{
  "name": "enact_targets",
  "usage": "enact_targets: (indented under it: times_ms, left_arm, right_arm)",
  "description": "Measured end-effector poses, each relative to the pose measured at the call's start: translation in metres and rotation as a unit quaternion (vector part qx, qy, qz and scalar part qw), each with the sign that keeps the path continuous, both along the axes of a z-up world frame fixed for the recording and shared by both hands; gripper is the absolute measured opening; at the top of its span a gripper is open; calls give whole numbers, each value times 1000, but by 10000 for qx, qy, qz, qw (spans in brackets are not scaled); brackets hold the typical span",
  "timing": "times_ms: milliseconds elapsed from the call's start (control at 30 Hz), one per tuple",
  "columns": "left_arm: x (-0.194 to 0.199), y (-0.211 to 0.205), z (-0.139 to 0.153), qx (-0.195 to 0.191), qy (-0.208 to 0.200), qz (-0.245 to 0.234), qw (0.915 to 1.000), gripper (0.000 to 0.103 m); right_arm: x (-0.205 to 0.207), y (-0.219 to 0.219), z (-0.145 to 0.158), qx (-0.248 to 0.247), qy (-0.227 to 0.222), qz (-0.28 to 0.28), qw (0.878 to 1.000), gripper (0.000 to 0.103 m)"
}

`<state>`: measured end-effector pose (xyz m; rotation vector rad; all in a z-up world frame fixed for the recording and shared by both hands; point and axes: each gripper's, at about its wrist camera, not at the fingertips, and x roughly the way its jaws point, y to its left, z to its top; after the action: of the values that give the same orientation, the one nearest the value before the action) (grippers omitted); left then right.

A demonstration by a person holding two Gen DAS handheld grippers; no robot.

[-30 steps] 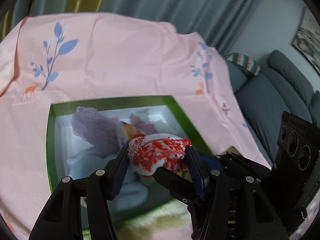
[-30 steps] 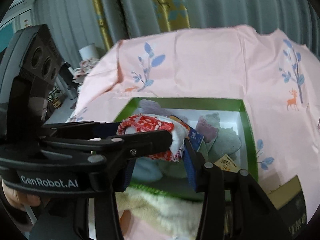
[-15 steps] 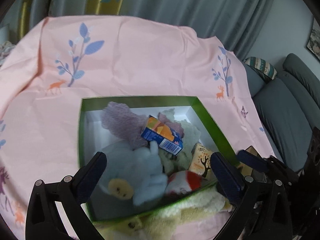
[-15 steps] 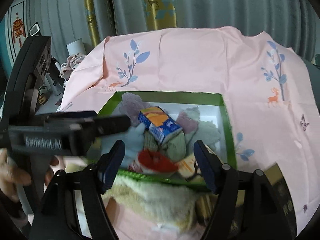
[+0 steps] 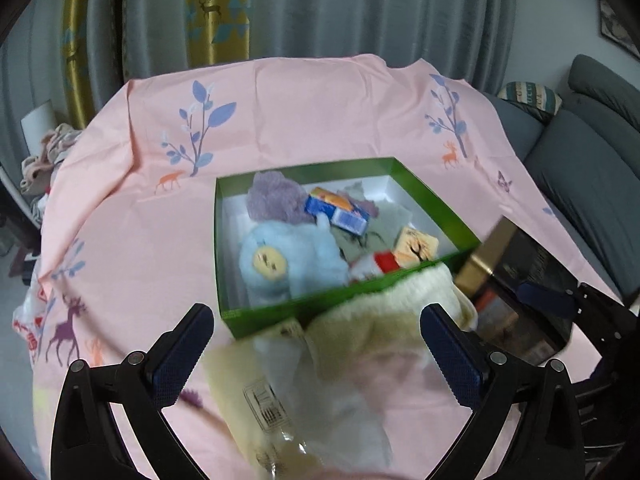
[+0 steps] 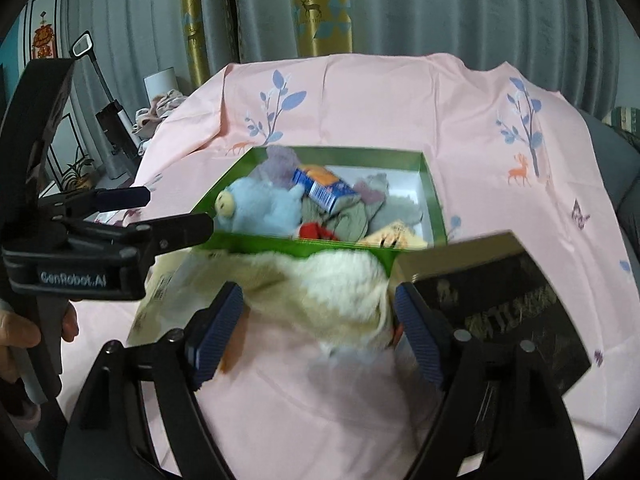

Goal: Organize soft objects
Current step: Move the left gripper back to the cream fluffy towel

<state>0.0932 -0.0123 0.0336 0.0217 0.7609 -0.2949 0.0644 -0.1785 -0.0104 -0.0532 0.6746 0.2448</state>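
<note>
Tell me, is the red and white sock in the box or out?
In. The sock lies inside the green box, by the blue plush, and both grippers are open, holding nothing.

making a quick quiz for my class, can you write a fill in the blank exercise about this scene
1. The blue plush toy lies inside the ____ box.
2. The jaws of the right hand-held gripper are ____.
3. The cream fluffy toy lies on the ____ cloth, outside the box.
4. The left hand-held gripper holds ____.

Missing words: green; open; pink; nothing
</note>
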Motion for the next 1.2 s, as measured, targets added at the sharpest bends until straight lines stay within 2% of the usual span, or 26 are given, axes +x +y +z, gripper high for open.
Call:
enact_targets:
  times_ms: [267,467,733,933,1033,1067,1100,1133,1200]
  left_arm:
    - [-35,4,-7,-154,-25,48,9999,103]
    - [-57,25,-30,-751,183,157,9969,103]
    - [-72,50,-54,-1159,353,342,9920,103]
    - [-69,56,-57,-1136,303,327,9925,103]
    - [-65,57,-61,-1171,326,277,9922,103]
    - [-64,57,-62,-1183,342,265,9920,103]
    - [-63,57,-64,-1194,355,264,9919,103]
    - [-61,58,-65,-1209,378,267,9916,103]
    - [-60,58,-67,-1243,409,251,9911,103]
  right_arm:
    - [-25,-1,-15,-16,115,-76,9999,79]
    - [-26,-7,-41,57,406,-196,9990,79]
    - [-18,20,-51,-530,241,124,9982,78]
    - [18,44,-57,-879,232,196,9957,77]
    - [43,55,-65,-1326,266,127,9907,62]
    - [50,58,-68,-1493,289,69,9884,48]
    - [53,59,-70,-1624,267,30,9864,30]
    - [54,59,-71,-1726,207,18,9848,23]
    - [47,53,-65,-1536,137,87,9880,11]
